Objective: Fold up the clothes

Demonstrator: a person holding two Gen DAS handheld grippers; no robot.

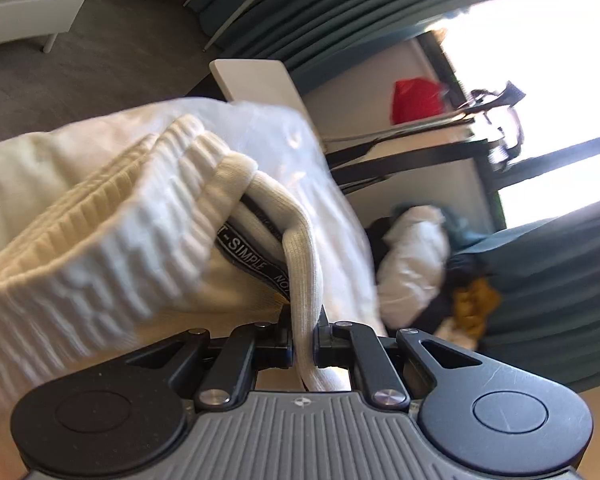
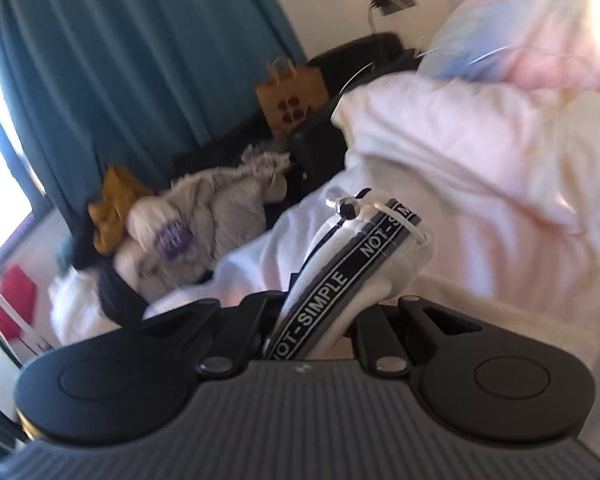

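Nearest to us, our left tool is closed tight on a white knitted edge of the cream sweater, the pinched strip running down between its black fingers. Just past the grip we see a black tape with white lettering sewn inside the garment, and the ribbed cuff or hem bunches up to the left, lifted in front of the camera.

Our right tool is likewise clamped almost fully shut, here on a fold of the same sweater where the lettered tape passes between the fingers. A small metal stud and a clear plastic tie sit at the top of that fold. The rest of the garment hangs up and to the right, blurred.

Farther off, a heap of other clothes lies on a dark sofa, with a mustard-coloured piece at its left end and a brown paper bag standing behind it. Teal curtains hang beyond, beside a bright window. In the left view a red item rests on a folding frame near that window.
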